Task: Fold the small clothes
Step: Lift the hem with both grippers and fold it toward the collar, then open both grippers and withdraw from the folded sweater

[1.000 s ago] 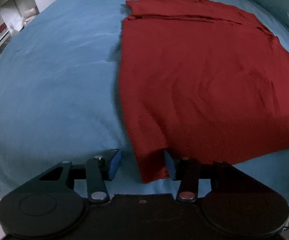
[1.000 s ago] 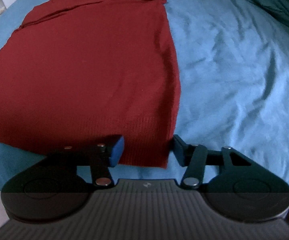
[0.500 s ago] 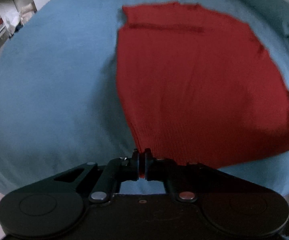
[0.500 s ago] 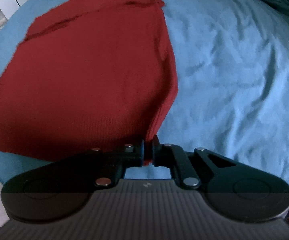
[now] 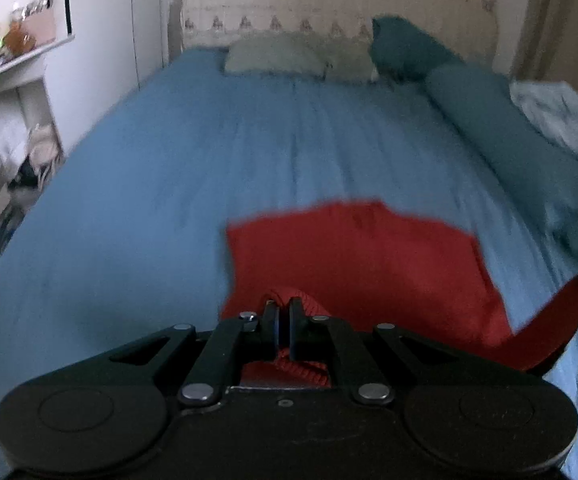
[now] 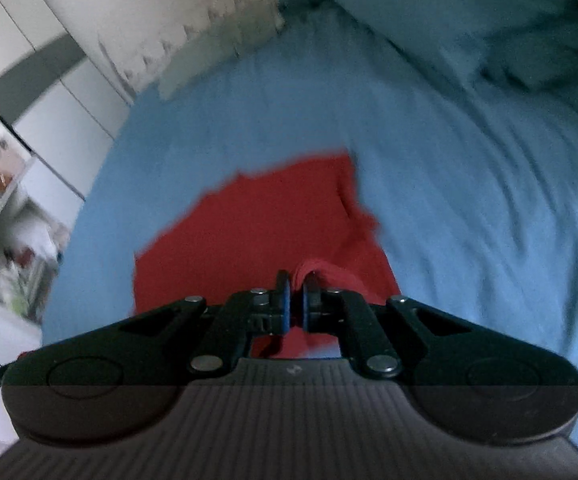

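Left wrist view: left gripper pinching red garment hem (blurred, far edge indistinct), right gripper likewise.

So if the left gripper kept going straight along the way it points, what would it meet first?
Probably the red garment itself: the left gripper is shut on a corner of it, and the cloth slopes away right ahead. Beyond it lies the blue bedsheet. Blur makes depth uncertain.

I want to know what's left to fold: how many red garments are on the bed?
1. The red garment lies on the blue bed; its near edge is pinched by the left gripper and right gripper. Other clothes may lie out of view.
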